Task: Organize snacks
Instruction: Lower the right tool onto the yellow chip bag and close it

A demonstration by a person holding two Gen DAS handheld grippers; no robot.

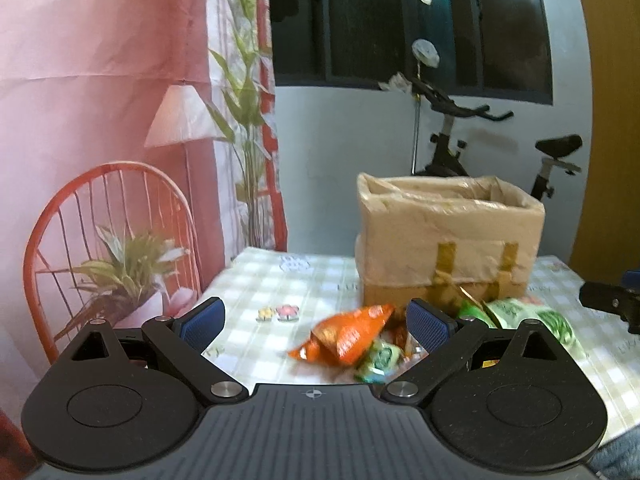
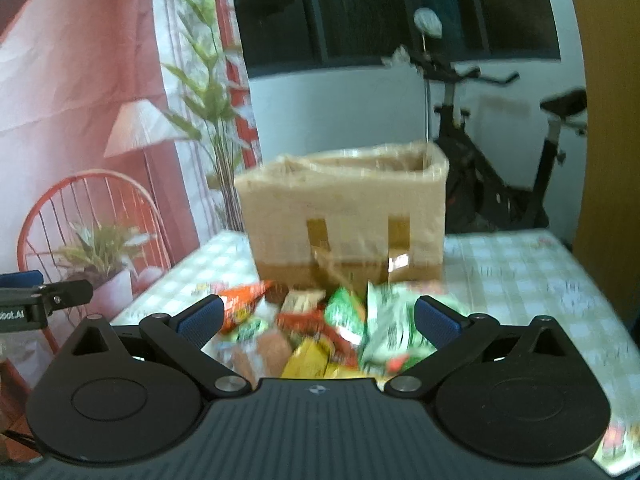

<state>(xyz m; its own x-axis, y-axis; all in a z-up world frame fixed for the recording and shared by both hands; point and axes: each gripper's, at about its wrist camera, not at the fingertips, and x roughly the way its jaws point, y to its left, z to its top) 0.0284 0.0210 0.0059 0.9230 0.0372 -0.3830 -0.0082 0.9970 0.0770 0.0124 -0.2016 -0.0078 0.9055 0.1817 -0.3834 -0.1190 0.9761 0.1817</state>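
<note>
A pile of snack packets lies on the checked tablecloth (image 1: 256,276) in front of an open cardboard box (image 1: 448,232) lined with plastic. In the left wrist view my left gripper (image 1: 316,320) is open above the table; an orange packet (image 1: 348,334) lies between its fingers, not gripped, with green packets (image 1: 528,316) to the right. In the right wrist view my right gripper (image 2: 318,320) is open over the pile: orange packet (image 2: 242,304), green packets (image 2: 384,328), a yellow packet (image 2: 310,360). The box (image 2: 344,220) stands just behind. This view is blurred.
An exercise bike (image 1: 480,140) stands behind the table by a dark window. A printed backdrop with a red chair (image 1: 108,248) and a lamp hangs at the left. The right gripper's body (image 1: 612,300) shows at the right edge, the left gripper's body (image 2: 40,300) at the left edge.
</note>
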